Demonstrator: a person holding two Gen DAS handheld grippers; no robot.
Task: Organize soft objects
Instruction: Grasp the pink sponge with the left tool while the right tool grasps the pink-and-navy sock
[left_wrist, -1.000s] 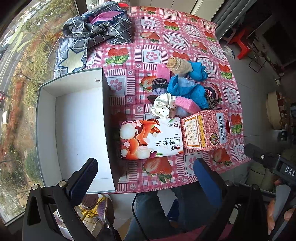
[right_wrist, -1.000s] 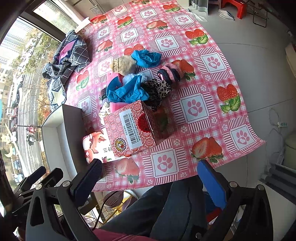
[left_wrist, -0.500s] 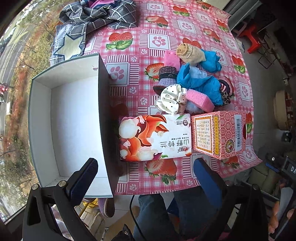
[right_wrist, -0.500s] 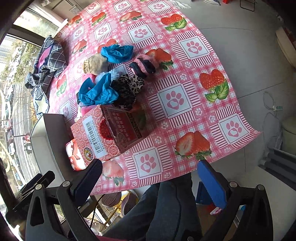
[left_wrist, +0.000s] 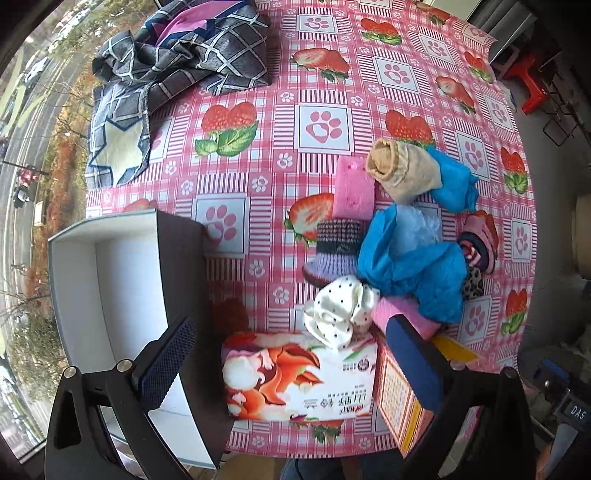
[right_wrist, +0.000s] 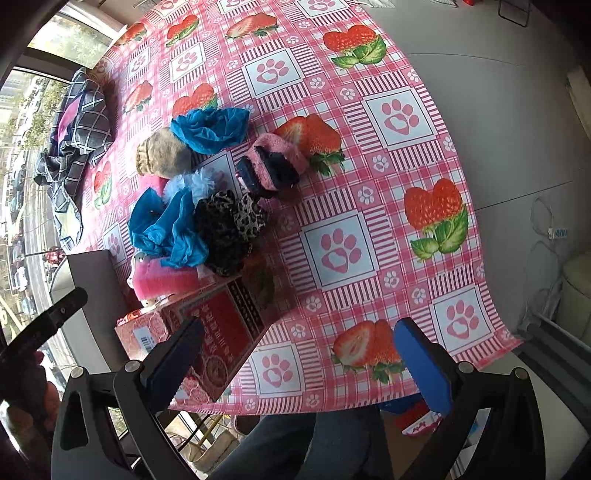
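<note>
A heap of soft things lies mid-table: a blue cloth (left_wrist: 410, 266) (right_wrist: 166, 229), a beige rolled sock (left_wrist: 402, 170), pink sponges (left_wrist: 352, 188), a knitted purple piece (left_wrist: 334, 247), a white dotted scrunchie (left_wrist: 340, 310), a leopard scrunchie (right_wrist: 229, 225) and a pink fuzzy sock (right_wrist: 277, 162). An open white box (left_wrist: 103, 295) stands at the left. My left gripper (left_wrist: 291, 365) is open, hovering just above a soft tissue pack (left_wrist: 299, 380). My right gripper (right_wrist: 299, 360) is open over the table's near edge, its left finger over a red carton (right_wrist: 214, 332).
A dark plaid cloth (left_wrist: 177, 62) lies bunched at the table's far left corner. The strawberry-print tablecloth (right_wrist: 388, 177) is bare on the right half. A person's legs (right_wrist: 314, 443) show below the near edge. A red stool (left_wrist: 532, 92) stands on the floor beyond.
Both grippers have moved forward and lower toward the table. The tissue pack now sits between the left fingers and the red carton is under the right gripper's left finger. Nothing was grasped.
</note>
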